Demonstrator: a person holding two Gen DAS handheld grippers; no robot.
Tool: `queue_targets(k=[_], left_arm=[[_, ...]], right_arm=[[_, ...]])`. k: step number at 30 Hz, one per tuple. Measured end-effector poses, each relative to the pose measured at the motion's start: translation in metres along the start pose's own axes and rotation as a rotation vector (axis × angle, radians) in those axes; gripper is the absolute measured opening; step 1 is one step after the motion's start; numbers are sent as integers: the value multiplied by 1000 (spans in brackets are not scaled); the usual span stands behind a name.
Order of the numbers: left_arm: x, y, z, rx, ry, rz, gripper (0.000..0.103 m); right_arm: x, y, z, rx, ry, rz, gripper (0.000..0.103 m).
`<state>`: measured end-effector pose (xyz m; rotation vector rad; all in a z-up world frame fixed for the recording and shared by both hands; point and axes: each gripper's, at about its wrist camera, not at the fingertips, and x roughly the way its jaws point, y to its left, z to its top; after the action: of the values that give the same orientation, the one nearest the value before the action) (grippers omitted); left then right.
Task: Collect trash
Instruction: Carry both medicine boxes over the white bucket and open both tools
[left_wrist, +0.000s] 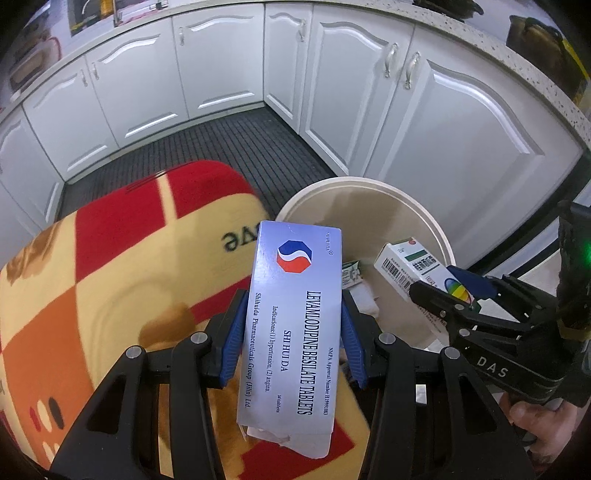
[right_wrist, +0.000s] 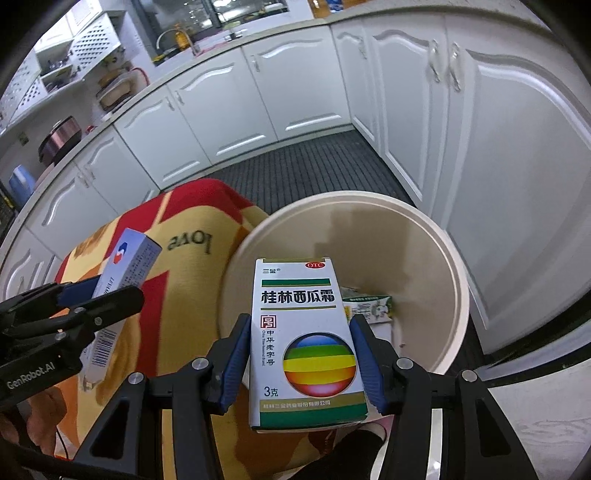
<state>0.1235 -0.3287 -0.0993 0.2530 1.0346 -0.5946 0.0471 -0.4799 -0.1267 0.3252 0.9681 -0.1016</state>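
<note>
Checked blanket (left_wrist: 122, 280) (red, orange, cream) beside cream bin (right_wrist: 456, 295) on ribbed floor mat (left_wrist: 236, 147).

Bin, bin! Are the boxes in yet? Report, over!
Left gripper shut on blue tablet box. Right gripper shut on white medicine box. Both boxes not yet in cream bin. Nothing blocking its mouth.

Item: round cream plastic bin (right_wrist: 456, 295), near rim hidden behind my white carton with the rainbow ball (right_wrist: 306, 343). Green-white packet (right_wrist: 369, 304) inside, print too small to read.
</note>
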Motion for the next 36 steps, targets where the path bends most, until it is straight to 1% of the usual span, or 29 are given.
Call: queue_targets(k=[10, 18, 27, 32, 36], left_arm=[[20, -19, 14, 18, 16, -39, 46], [33, -27, 23, 2, 26, -71, 46], [44, -26, 26, -24, 33, -79, 46], [52, -19, 25, -57, 52, -108, 46], [54, -18, 26, -53, 55, -117, 47]], right_arm=[[11, -21, 1, 46, 16, -29, 52], [20, -28, 3, 74, 24, -42, 52], [29, -33, 6, 94, 28, -63, 52], [36, -36, 10, 109, 40, -73, 52], [40, -39, 8, 128, 55, -80, 52]])
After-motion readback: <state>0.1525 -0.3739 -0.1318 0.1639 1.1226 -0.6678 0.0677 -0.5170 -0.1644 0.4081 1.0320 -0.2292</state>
